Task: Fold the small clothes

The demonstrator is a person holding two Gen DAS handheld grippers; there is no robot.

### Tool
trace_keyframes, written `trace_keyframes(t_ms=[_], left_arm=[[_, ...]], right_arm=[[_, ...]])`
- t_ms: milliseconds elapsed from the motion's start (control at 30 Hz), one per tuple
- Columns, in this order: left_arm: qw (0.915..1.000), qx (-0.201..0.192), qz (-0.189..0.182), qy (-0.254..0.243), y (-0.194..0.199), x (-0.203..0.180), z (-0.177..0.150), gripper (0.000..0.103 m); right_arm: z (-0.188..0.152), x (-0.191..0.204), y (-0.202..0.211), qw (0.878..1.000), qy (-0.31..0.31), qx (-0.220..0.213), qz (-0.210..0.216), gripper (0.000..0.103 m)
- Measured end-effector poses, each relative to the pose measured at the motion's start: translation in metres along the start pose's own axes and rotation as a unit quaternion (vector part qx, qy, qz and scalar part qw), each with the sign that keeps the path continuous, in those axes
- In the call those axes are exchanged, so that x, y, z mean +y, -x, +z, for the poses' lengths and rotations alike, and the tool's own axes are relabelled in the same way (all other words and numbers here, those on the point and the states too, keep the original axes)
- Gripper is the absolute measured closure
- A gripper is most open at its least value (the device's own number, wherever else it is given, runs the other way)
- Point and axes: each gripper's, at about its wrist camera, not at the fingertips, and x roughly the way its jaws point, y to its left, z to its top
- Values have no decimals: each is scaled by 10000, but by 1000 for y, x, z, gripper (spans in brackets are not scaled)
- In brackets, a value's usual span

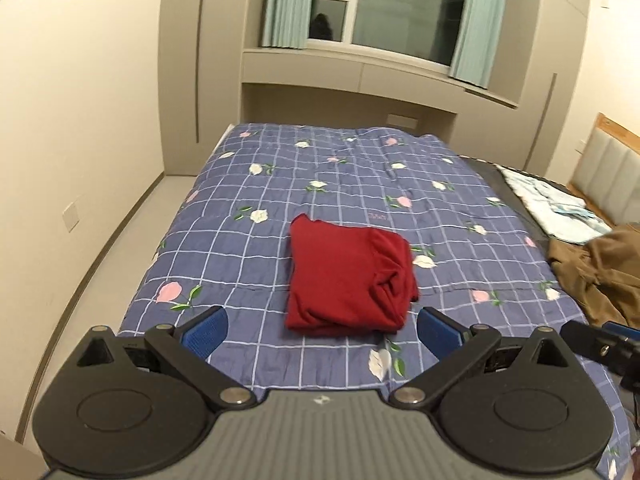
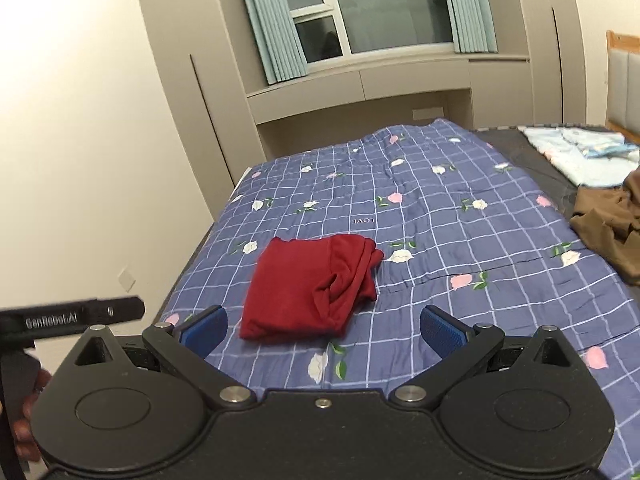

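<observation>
Left wrist view: my left gripper (image 1: 322, 330) and right gripper (image 2: 323, 330) gape empty; soft, limp red garment (image 1: 346, 276) seems best pinched at its bunched right edge.

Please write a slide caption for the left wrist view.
Open left gripper hovers before a folded red garment on the bed.

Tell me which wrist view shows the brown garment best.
Right wrist view: the brown garment lies crumpled at the quilt's far right, mostly in frame. Left wrist view shows it too, pushed against the distorted frame edge.
</observation>
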Motion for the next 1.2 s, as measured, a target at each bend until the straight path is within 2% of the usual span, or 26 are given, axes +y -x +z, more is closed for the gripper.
trace_keyframes(t_ms=[367,533,933,1200], left_arm=[[9999,46,-114,-93,44,4,-17,0],[9999,146,-11,-40,56,7,-20,0],[9996,136,159,209,63,16,-18,0],[9991,161,211,324,58,31,-15,1]], right_arm=[[-25,9,42,9997,74,108,-185,1],[-27,11,55,9997,112,147,-163,1],[-10,22,45,9987,426,216,191,1],[-4,35,33,9978,526,313,255,1]])
